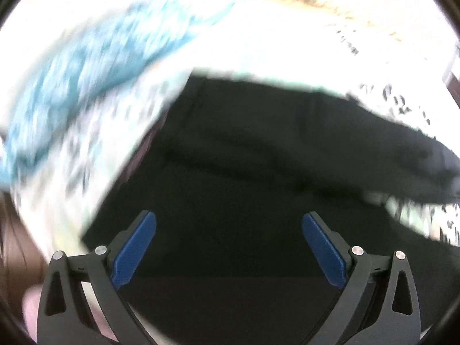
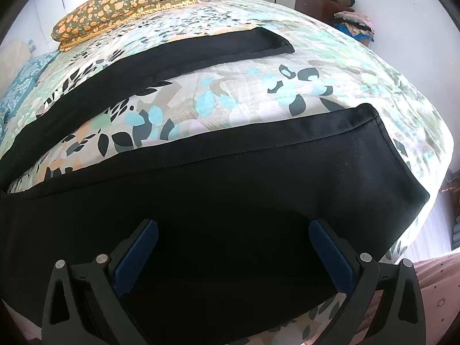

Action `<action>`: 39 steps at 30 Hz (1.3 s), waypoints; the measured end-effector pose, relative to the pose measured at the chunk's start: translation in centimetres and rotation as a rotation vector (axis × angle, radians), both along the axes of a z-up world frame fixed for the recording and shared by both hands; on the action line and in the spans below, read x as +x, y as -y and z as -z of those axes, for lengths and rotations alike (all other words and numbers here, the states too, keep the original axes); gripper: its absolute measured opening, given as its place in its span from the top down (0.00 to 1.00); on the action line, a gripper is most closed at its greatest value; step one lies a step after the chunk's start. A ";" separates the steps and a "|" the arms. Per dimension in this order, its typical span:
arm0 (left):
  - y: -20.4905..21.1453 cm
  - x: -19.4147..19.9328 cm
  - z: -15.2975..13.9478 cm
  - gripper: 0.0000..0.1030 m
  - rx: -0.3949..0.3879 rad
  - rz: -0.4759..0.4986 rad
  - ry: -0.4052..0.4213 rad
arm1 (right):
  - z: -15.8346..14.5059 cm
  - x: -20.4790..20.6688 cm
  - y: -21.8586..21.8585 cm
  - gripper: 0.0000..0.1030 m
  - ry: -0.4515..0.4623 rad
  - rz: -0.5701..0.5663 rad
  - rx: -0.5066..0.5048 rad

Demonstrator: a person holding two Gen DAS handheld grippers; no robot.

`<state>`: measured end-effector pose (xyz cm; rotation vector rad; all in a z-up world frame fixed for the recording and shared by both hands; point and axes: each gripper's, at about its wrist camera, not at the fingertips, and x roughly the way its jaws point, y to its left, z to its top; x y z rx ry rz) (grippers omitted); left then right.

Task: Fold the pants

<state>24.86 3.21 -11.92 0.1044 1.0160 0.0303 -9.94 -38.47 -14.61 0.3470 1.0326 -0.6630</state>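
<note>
Both grippers, left [image 1: 229, 247] and right [image 2: 233, 254], hung released over black pants [image 2: 201, 201] spread along the bed's [image 2: 373, 80] near edge, legs apart for folding.

Bright white walls [image 2: 402, 14], leaf-print bed [image 2: 330, 66]

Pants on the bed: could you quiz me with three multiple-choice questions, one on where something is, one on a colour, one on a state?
1. Where does the orange-patterned pillow lie?
A. at the far end of the bed
B. on the pants
C. on the floor

2. What colour are the pants?
A. red
B. black
C. white

3. How do the right gripper's jaws stand?
A. clamped on the pillow
B. shut on nothing
C. wide open

Answers: 1 A, beyond the bedspread; 2 B, dark cloth throughout; 3 C, blue pads far apart.
</note>
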 end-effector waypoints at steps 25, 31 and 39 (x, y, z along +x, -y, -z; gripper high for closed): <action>-0.1 -2.5 8.1 0.00 -0.009 -0.057 -0.059 | -7.0 3.9 8.5 0.00 0.371 -0.112 0.111; 0.0 -3.5 8.5 0.00 -0.001 -0.066 0.041 | -7.2 12.4 22.6 0.00 0.260 -0.103 0.153; 1.1 -3.2 8.6 0.01 0.059 -0.074 0.074 | -3.1 21.7 31.2 0.06 0.118 0.017 0.212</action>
